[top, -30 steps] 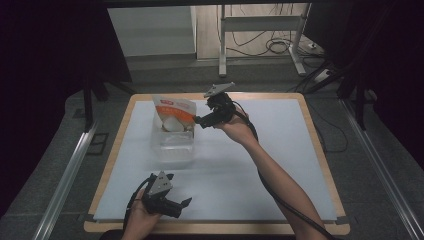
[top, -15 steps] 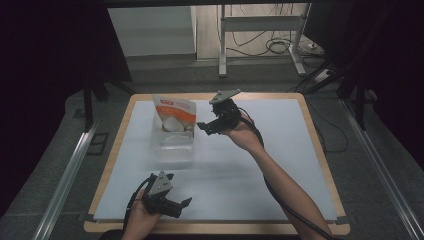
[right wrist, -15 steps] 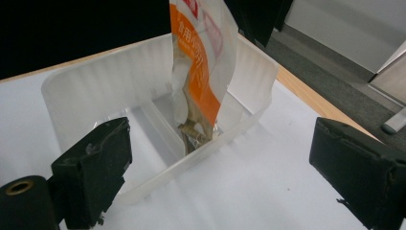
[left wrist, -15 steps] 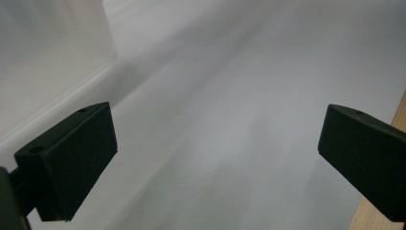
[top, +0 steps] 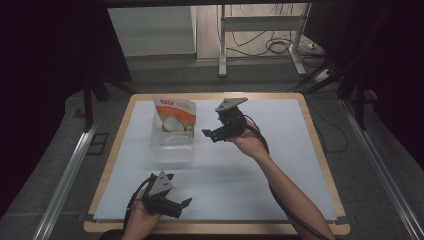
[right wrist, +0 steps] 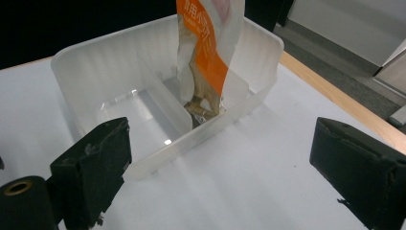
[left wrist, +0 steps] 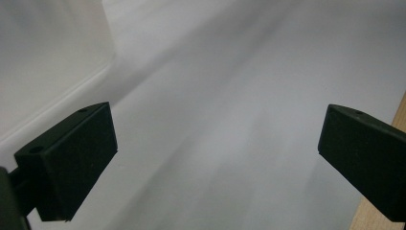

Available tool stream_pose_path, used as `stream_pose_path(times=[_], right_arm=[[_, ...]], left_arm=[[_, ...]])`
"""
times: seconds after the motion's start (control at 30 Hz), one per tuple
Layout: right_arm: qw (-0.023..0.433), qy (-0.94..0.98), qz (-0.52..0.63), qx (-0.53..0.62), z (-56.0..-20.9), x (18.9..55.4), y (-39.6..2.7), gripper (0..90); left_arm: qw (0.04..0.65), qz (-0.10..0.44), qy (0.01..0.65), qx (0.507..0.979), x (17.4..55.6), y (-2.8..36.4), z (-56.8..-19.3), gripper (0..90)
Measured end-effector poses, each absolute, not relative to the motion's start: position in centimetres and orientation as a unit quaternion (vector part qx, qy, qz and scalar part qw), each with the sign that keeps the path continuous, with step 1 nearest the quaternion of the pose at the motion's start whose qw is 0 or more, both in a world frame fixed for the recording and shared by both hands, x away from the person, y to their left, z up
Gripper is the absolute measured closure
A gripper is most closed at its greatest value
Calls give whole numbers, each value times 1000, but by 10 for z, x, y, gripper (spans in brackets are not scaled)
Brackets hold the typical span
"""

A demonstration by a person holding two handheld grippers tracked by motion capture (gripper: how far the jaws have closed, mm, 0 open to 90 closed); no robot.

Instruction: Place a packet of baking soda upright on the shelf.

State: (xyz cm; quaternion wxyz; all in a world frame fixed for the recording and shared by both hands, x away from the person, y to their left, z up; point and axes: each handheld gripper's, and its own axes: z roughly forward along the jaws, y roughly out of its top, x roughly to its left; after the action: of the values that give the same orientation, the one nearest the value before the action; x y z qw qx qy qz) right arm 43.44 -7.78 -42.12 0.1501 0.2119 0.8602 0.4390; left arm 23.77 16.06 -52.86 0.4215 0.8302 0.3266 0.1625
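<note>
Left gripper (top: 172,205), jaws spread wide and empty, rests low near the table's (top: 280,180) front edge, seemingly parked; translucent ribbed plastic bin (top: 172,145) sits toward the far-left part of the white table surface, an orange-and-white printed snack pouch (top: 174,114) standing upright in its far compartment, propped by the divider; right gripper (top: 216,134), jaws wide and empty, hovers just beside the bin, aimed at it.

The room around the white-topped wooden desk (top: 280,165) is very dark. The desk is softly lit. Little bright spots shine on the clear plastic box (right wrist: 143,110). The left gripper view looks blurry.
</note>
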Motion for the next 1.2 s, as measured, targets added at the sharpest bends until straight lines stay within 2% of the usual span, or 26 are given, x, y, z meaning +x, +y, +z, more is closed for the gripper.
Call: stream_pose_path(times=[0.7,1.2], right_arm=[[144,858,440,223,-433,416,-114,68],[146,855,441,231,-427,397,-133,67]], left_arm=[[419,164,327,831,238,160,-529,0],[423,168,329,827,237,161,-528,0]])
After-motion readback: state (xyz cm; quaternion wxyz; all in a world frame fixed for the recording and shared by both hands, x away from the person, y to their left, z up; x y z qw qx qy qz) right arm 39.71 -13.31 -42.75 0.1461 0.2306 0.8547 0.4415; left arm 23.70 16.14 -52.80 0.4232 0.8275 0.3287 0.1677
